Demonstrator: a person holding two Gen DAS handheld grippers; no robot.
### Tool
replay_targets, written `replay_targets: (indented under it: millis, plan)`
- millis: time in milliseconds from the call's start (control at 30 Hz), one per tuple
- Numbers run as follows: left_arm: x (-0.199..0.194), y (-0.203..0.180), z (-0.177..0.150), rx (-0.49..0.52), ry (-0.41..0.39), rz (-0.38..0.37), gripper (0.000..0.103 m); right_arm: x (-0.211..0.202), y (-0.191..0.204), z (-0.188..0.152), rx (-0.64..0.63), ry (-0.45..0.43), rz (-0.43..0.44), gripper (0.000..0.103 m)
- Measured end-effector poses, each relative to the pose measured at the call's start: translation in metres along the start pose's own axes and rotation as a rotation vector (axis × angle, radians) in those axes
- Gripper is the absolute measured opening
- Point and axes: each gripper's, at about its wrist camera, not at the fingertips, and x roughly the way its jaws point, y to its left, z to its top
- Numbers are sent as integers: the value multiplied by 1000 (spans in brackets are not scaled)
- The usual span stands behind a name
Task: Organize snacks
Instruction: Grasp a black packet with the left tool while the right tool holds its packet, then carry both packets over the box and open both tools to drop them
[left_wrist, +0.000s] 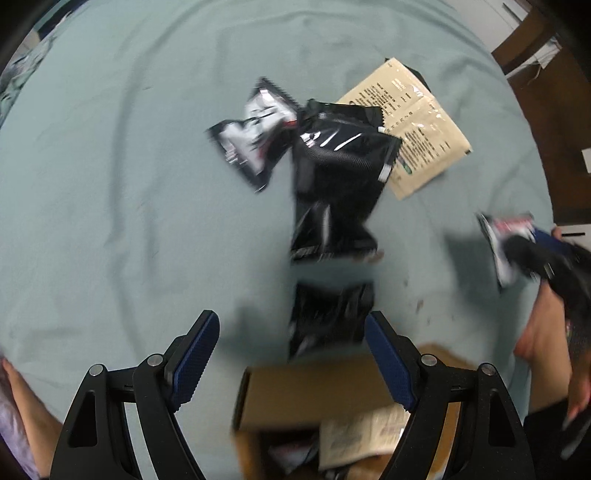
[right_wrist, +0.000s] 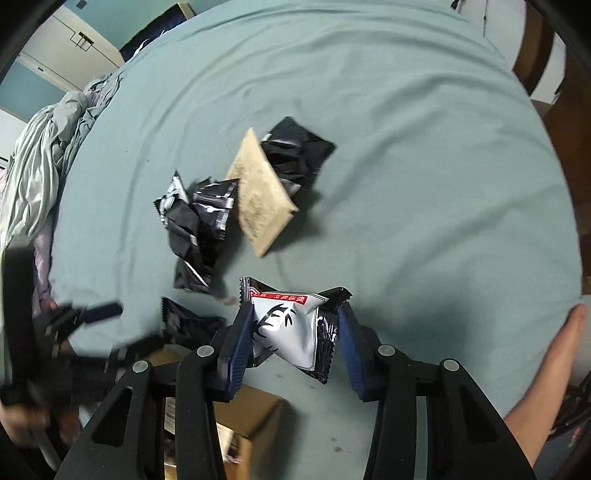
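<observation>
Left gripper (left_wrist: 291, 332) spread wide, both blue pads (left_wrist: 194, 356) apart, nothing between them. Seen blurred at the left edge of the right wrist view (right_wrist: 92, 314), held by a hand (right_wrist: 22, 413) low in the corner. Right gripper (right_wrist: 291, 332) closed on a white and black snack packet (right_wrist: 291, 328), one blue pad (right_wrist: 236, 354) pressed on each side of it. Bare forearm (right_wrist: 546, 373) visible at the right edge. Right gripper (left_wrist: 532, 254) also visible, blurred, at the right edge of the left wrist view.
</observation>
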Motion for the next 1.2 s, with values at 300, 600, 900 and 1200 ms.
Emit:
replay_targets:
  millis: [300, 600, 900, 1200]
  plan:
    - [45, -21, 14, 108, 102, -20, 52, -8, -10, -12, 19, 56, 14, 43]
    - [-34, -1, -6, 80, -59, -35, 21, -60, -15, -26, 102, 31, 54, 43]
    - [-165, 10, -91, 128, -212, -148, 21, -117, 17, -52, 43, -20, 41, 43]
    - [-171, -21, -153, 267, -220, -176, 21, -124, 71, -72, -92, 24, -47, 43]
